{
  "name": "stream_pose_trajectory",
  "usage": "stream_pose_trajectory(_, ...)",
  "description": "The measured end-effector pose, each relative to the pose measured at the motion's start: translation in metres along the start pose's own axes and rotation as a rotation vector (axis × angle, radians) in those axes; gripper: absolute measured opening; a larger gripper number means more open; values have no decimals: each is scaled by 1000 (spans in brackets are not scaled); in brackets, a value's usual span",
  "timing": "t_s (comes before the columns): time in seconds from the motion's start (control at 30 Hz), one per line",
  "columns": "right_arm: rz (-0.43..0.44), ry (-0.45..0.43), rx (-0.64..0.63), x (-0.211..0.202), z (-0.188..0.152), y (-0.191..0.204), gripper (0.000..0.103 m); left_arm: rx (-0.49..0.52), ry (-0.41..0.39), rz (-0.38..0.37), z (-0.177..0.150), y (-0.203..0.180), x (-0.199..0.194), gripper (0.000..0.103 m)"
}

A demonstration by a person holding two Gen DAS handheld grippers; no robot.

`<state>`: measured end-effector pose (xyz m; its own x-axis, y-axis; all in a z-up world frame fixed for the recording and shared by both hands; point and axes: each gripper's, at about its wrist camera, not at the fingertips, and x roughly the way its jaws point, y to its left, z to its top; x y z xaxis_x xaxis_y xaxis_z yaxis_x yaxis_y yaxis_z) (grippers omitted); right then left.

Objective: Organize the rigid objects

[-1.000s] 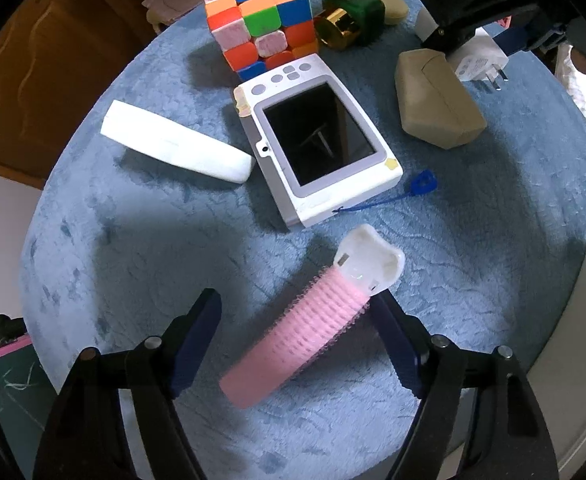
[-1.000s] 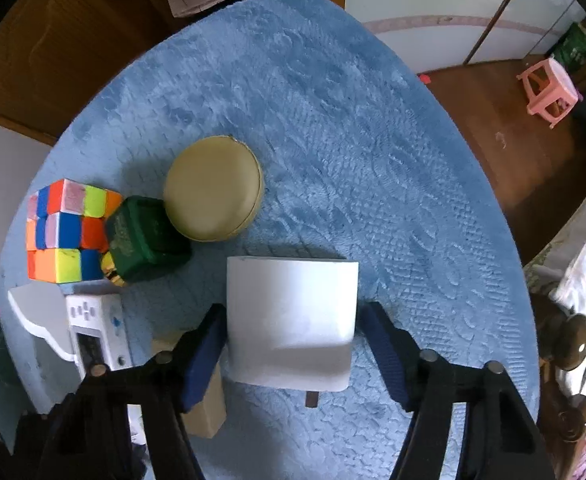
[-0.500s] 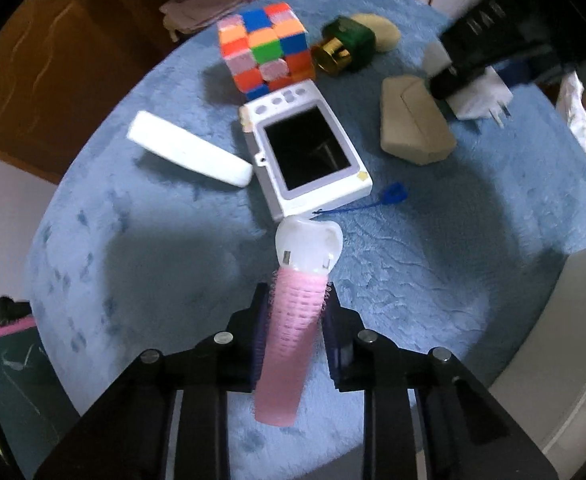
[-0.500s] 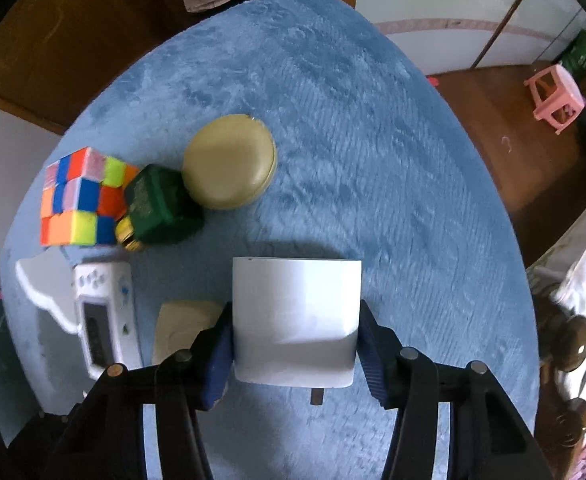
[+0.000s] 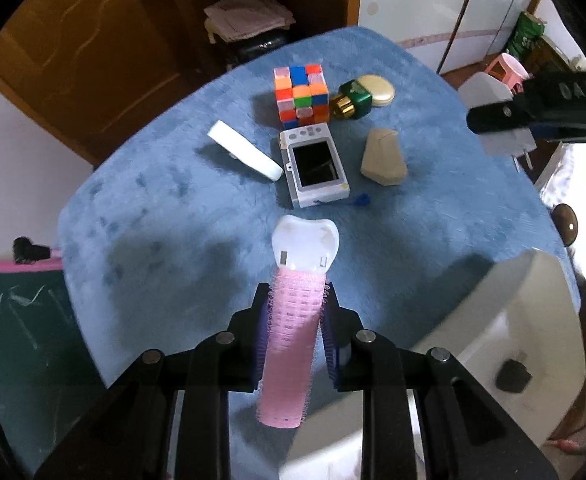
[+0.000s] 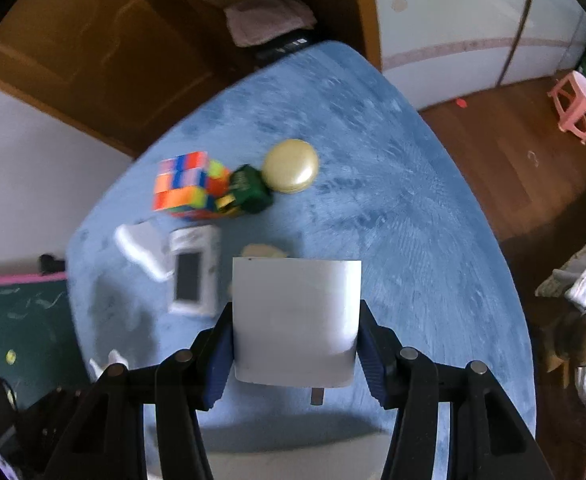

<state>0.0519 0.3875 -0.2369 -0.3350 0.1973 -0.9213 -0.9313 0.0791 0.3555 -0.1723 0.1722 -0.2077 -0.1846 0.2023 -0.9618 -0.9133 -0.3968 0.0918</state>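
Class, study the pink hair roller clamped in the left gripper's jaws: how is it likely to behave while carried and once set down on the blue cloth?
The pink hair roller probably weighs little. Its bristly surface likely resists slipping in the left gripper. It may squash slightly if hollow. Set down, the cylinder could roll, though the white clip end and plush blue cloth should check that.

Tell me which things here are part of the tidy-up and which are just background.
In the job: pink hair roller in left claw; white plug adapter in right claw; puzzle cube; toy camera; green bottle.

Lying about: pink stool; folded cloths.
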Motion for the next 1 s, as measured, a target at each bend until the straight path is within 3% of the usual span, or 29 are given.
stream_pose_trajectory(0.27, 45, -21, -204, -45, -73, 15, 56, -35, -31, 5, -59, -29, -48, 25)
stream_pose_trajectory(0.4, 60, 28, -257, -53, -123, 6, 56, -56, 5, -4, -98, -45, -47, 25)
stream_pose_trajectory(0.63, 31, 133, -295, -29, -194, -19, 56, -126, 112, -30, -165, -67, -27, 25)
stream_pose_trajectory(0.83, 32, 186, -278, -21, -228, -39, 56, -162, 168, -70, -207, -89, -25, 25)
stream_pose_trajectory(1.0, 35, 199, -286, -18, -242, -39, 56, -192, 183, -114, -219, -101, -20, 25)
